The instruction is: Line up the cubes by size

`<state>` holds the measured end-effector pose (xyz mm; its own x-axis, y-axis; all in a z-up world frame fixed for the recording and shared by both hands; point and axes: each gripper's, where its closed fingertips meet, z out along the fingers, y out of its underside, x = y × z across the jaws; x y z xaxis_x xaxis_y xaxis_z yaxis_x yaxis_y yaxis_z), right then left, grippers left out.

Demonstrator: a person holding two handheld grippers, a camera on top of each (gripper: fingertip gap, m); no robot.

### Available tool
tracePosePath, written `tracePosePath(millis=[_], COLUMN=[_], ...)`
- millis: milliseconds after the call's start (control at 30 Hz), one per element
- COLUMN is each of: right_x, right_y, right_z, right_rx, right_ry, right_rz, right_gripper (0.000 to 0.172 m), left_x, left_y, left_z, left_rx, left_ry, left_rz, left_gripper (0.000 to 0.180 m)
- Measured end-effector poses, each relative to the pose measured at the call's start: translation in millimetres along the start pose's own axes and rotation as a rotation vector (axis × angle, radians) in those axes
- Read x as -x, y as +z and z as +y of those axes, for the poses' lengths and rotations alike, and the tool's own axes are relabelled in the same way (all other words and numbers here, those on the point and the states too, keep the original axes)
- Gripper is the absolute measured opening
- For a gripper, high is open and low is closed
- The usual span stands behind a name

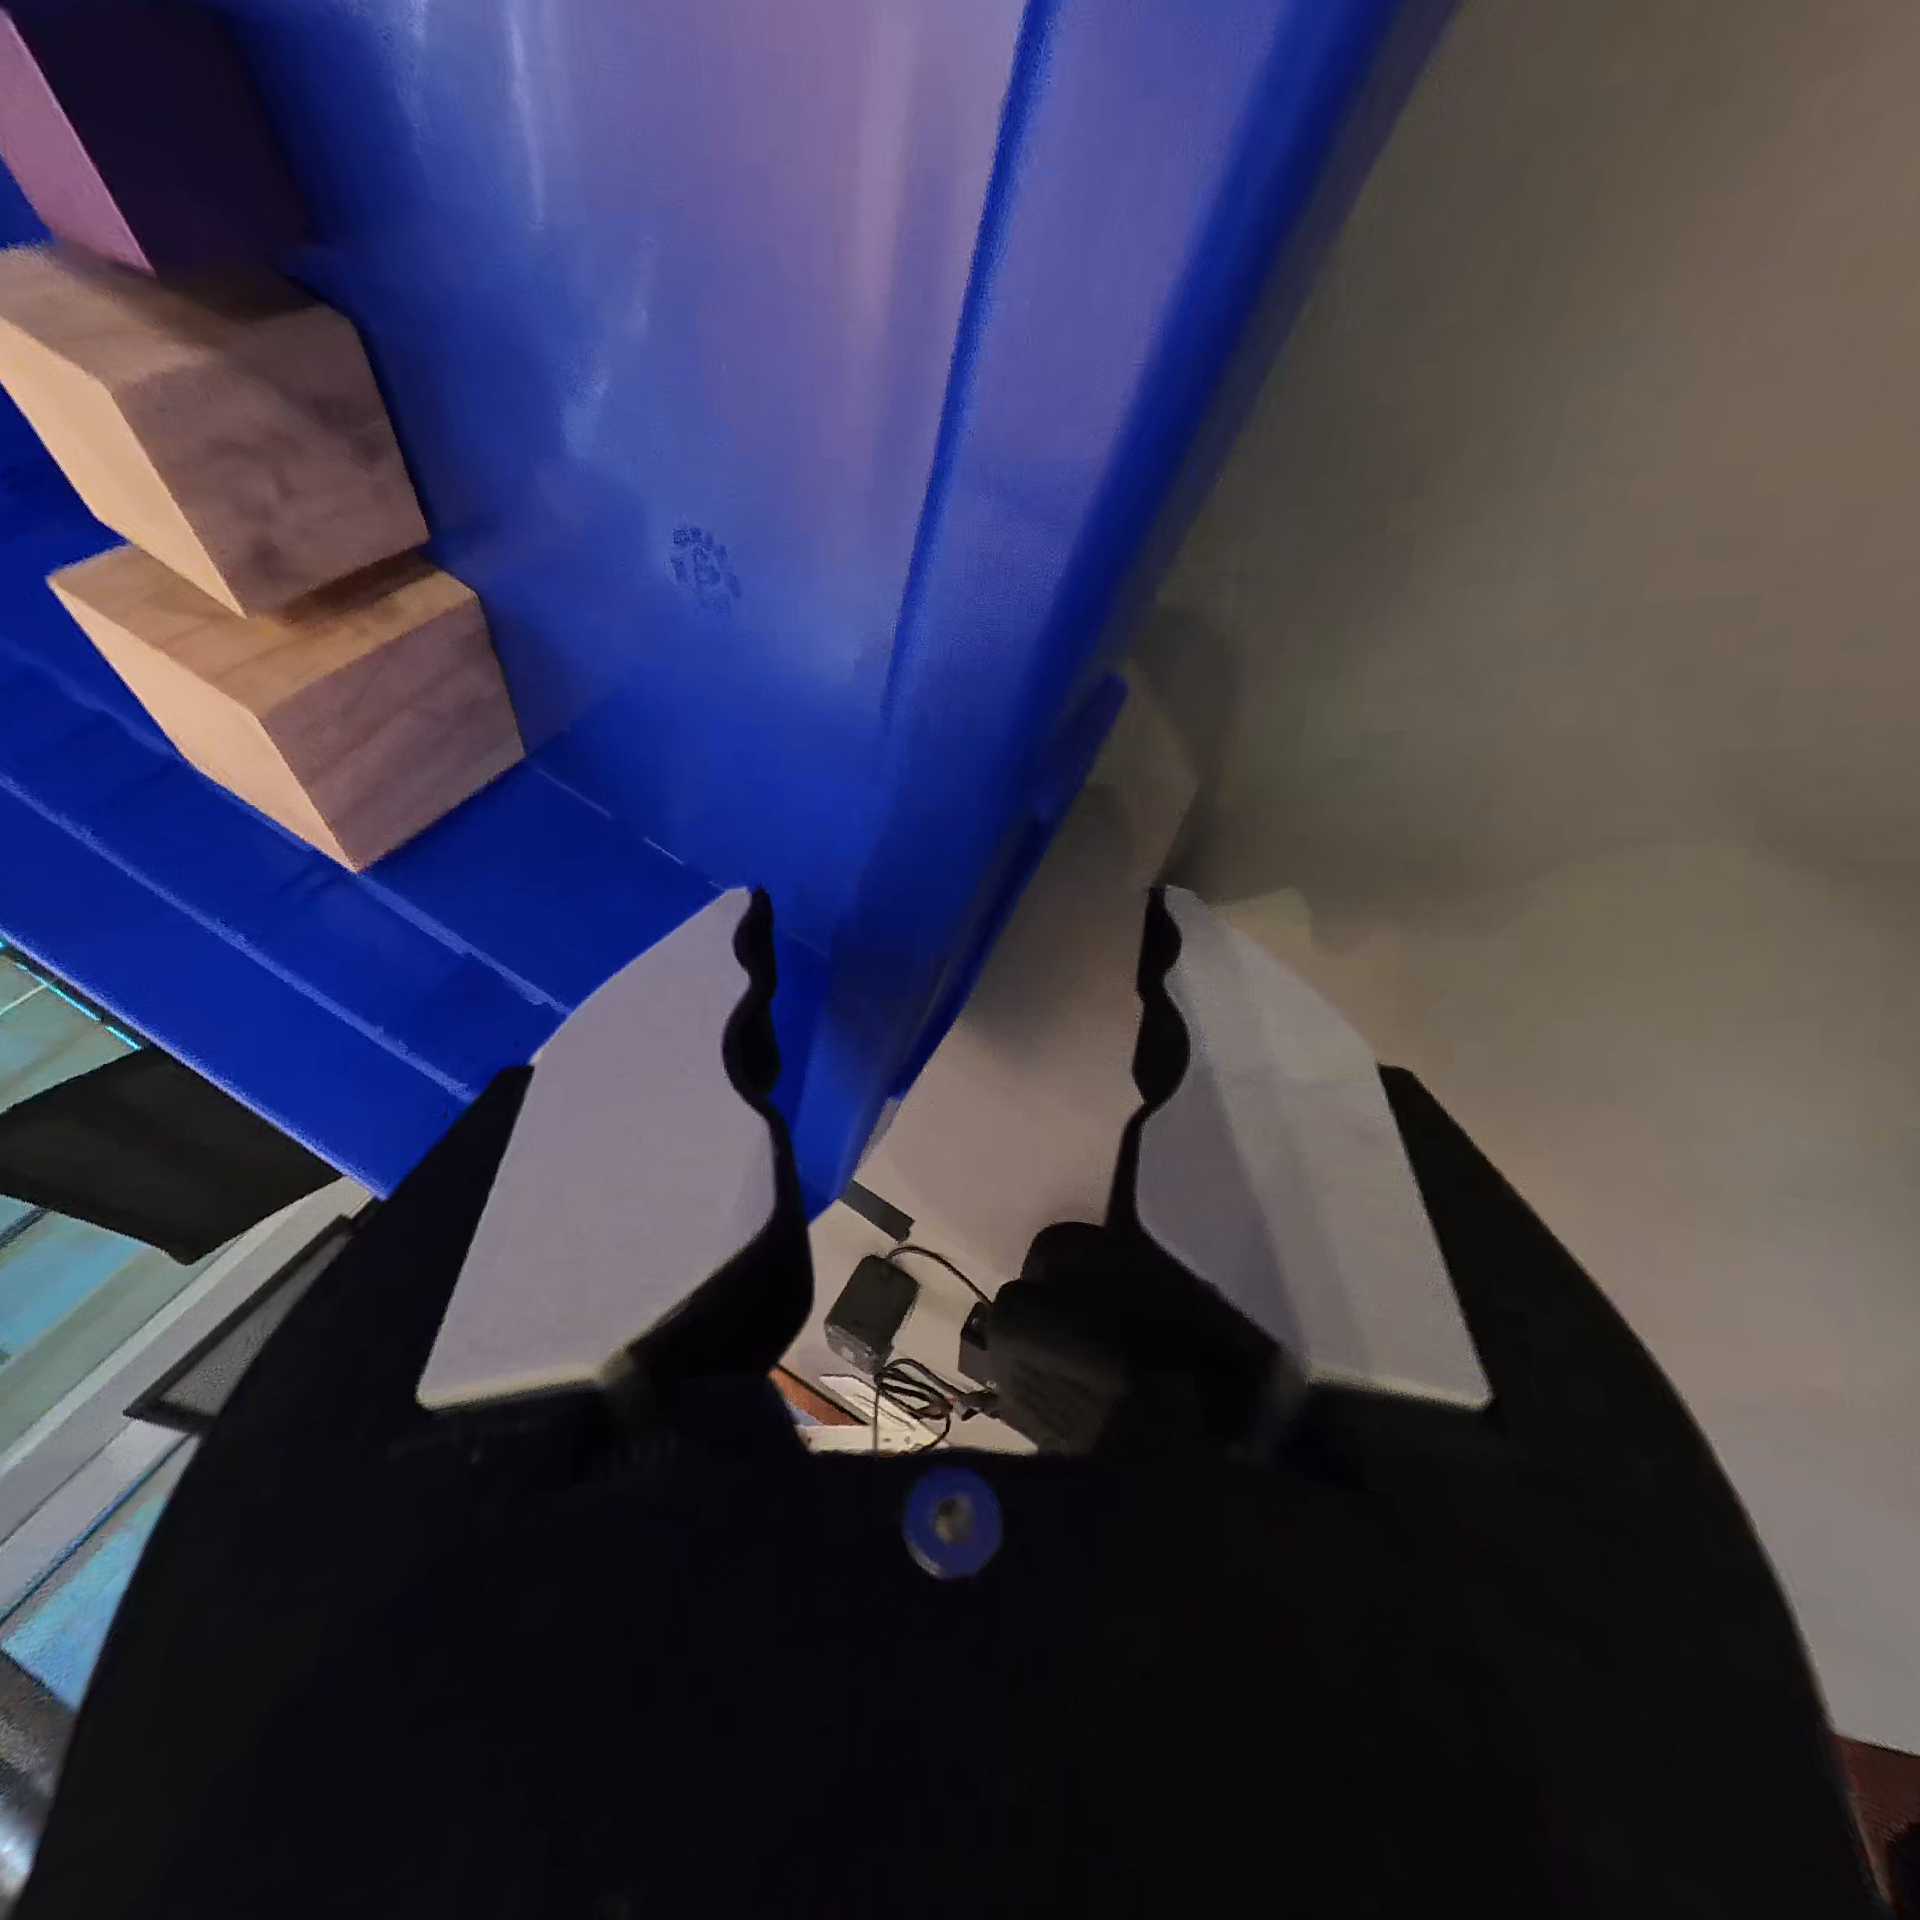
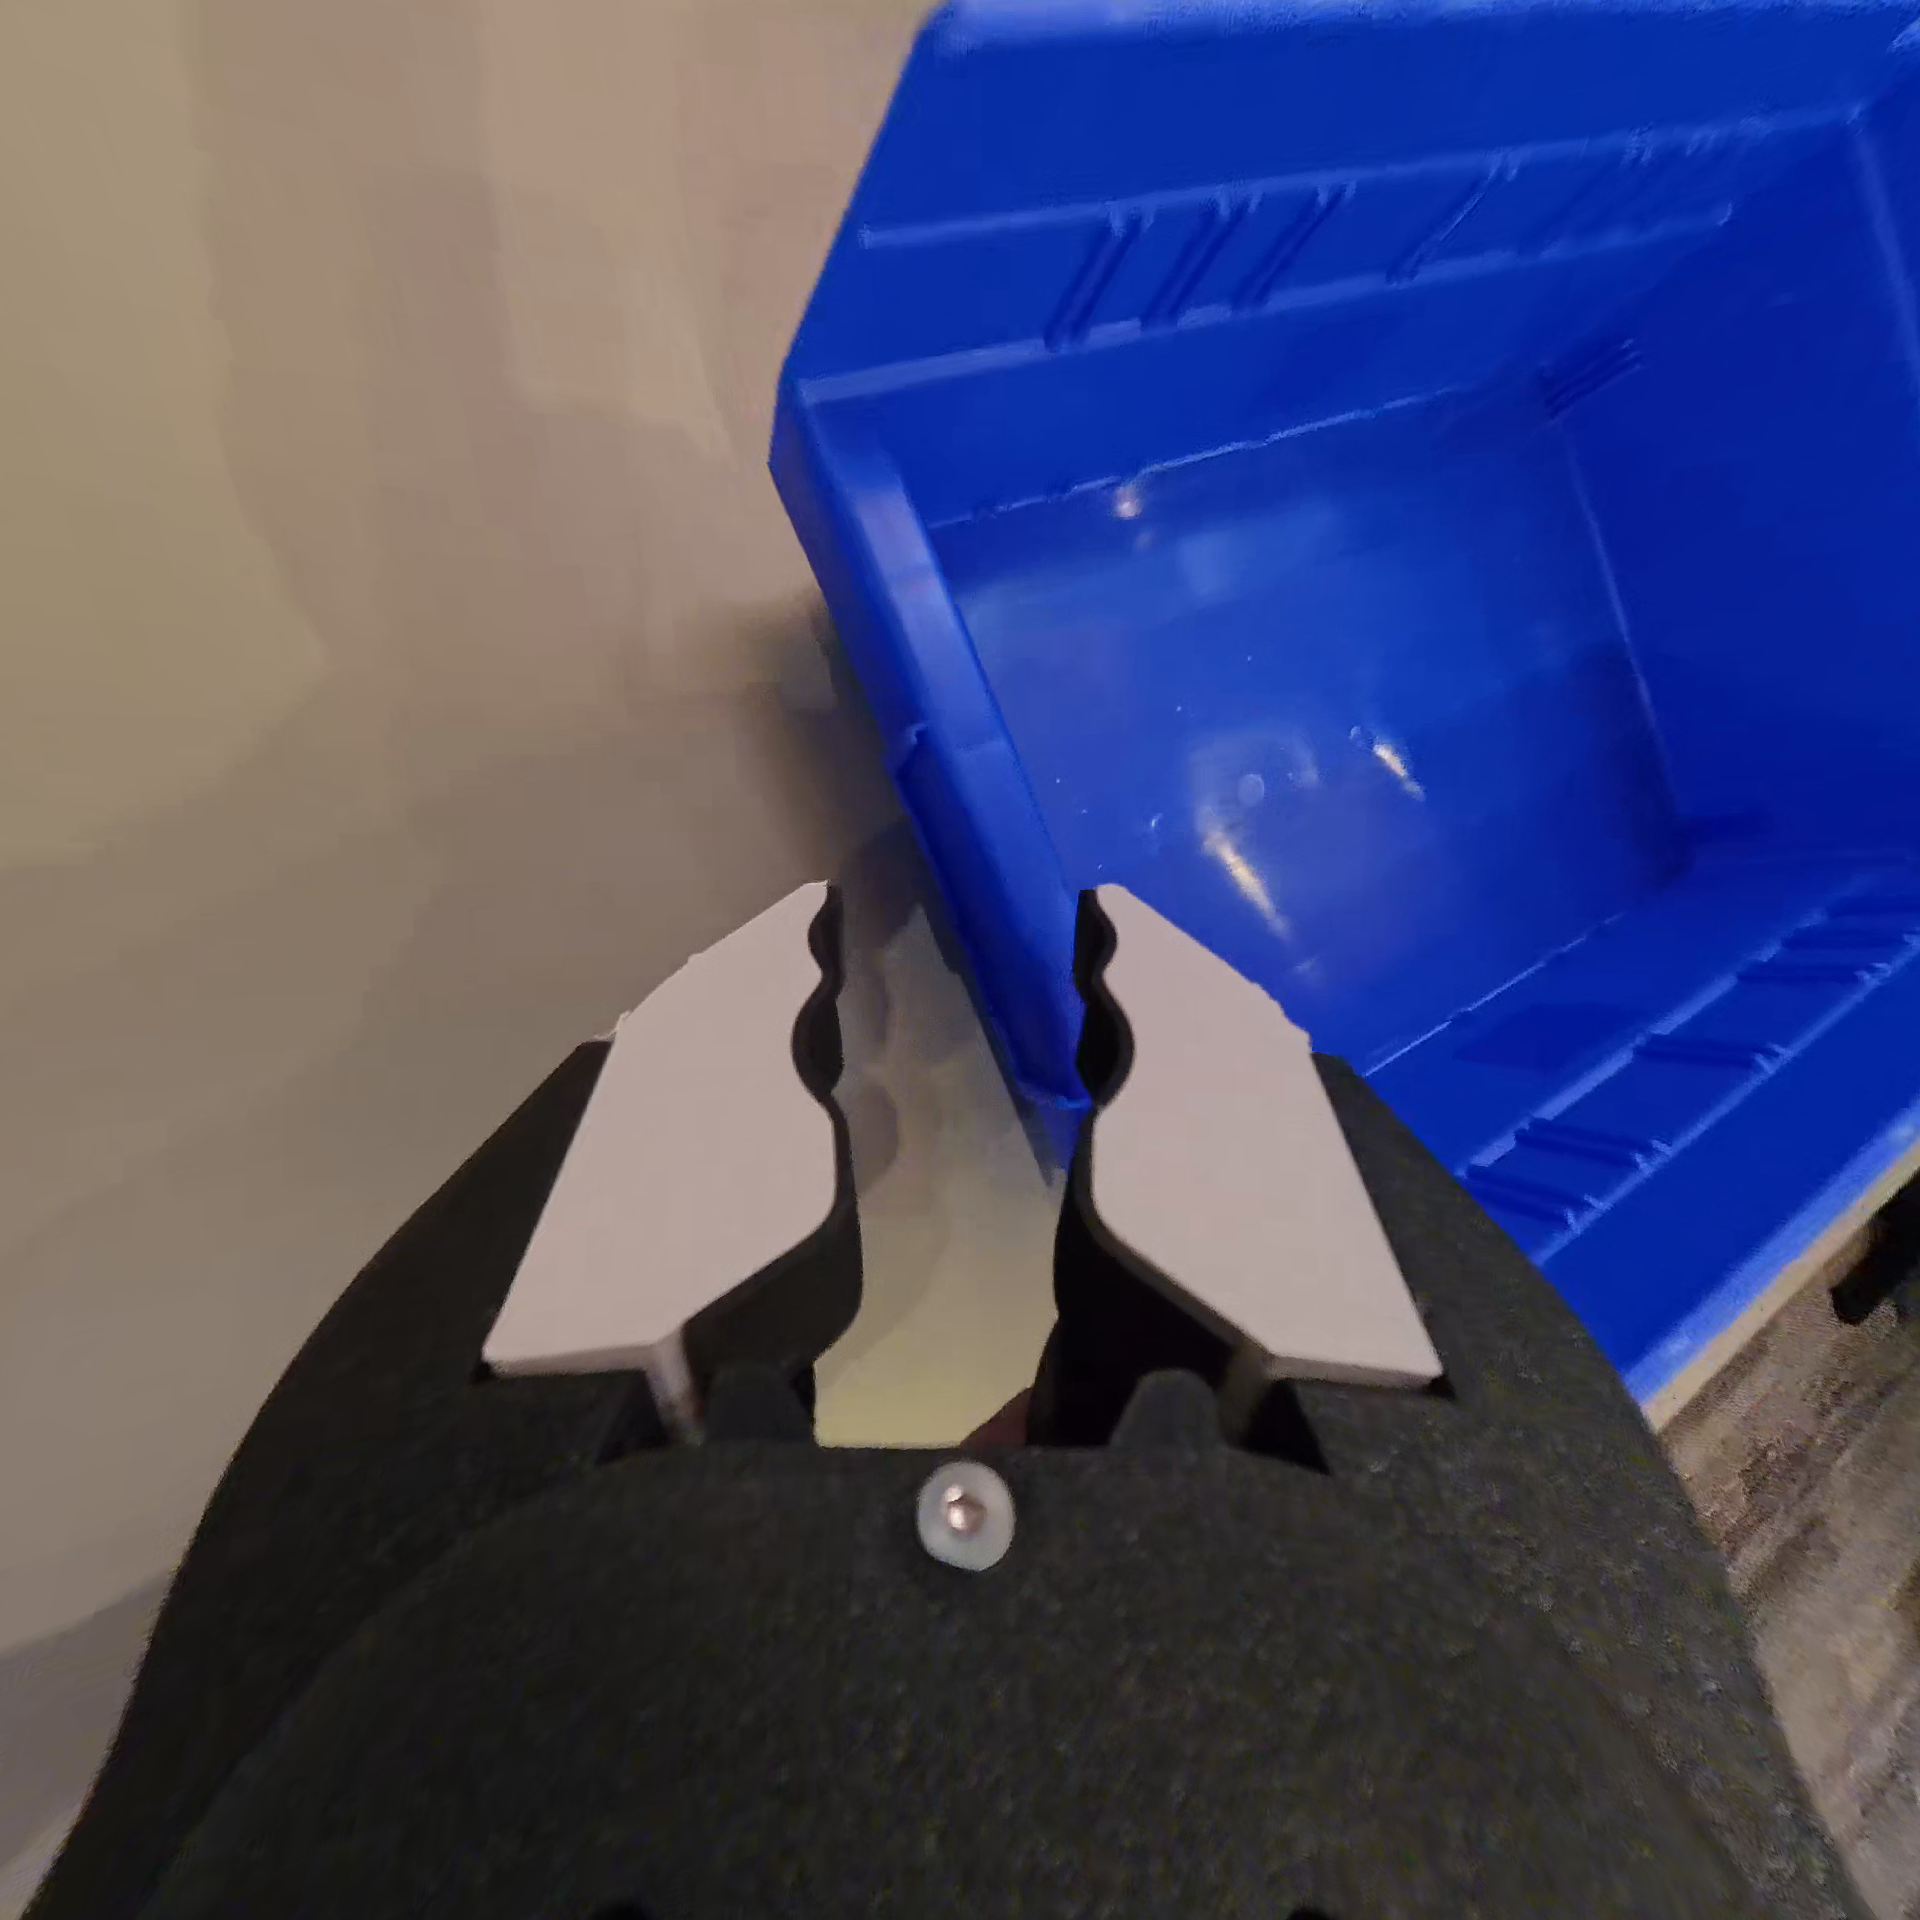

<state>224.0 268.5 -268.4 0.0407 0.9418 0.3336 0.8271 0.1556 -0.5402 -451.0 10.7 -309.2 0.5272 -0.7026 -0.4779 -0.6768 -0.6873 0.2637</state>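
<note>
Cubes only in left view

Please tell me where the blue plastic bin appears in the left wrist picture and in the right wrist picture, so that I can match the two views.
Left wrist view: the blue plastic bin fills the upper left and centre, with wooden blocks inside; one wall edge runs down between the open fingers.
Right wrist view: the bin fills the upper right; no blocks are visible, and its left wall edge reaches the fingers.
Shared landmark: the pale tabletop beside the bin.
</note>
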Motion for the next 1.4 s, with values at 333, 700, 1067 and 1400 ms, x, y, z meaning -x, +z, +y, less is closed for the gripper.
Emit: tracePosePath(millis=[333,700,1067,1400], right_x=[32.0,84.4,91.9,68.4], right_y=[-29.6,37.9,154.0,156.3], right_z=[-47.3,-182.7,-254.8,-250.9], right_rx=[-0.094,-0.302,-0.419,-0.425], right_ry=[-0.049,-0.139,0.075,-0.043], right_rz=[0.087,0.061,0.061,0.250], right_gripper=[0.041,0.033,0.027,0.023], left_x=[-6.4,-39.8,-42.3,-15.3], left_y=[-27.3,-127.9,-164.7,-137.6], left_z=[32.0,-112.0,-291.1,-292.2], left_rx=[-0.007,-0.632,-1.132,-1.103], left_ry=[-0.070,-0.147,-0.339,-0.438], left_rz=[-0.070,-0.197,-0.199,-0.214], left_gripper=[0.073,0.007,0.000,0.003])
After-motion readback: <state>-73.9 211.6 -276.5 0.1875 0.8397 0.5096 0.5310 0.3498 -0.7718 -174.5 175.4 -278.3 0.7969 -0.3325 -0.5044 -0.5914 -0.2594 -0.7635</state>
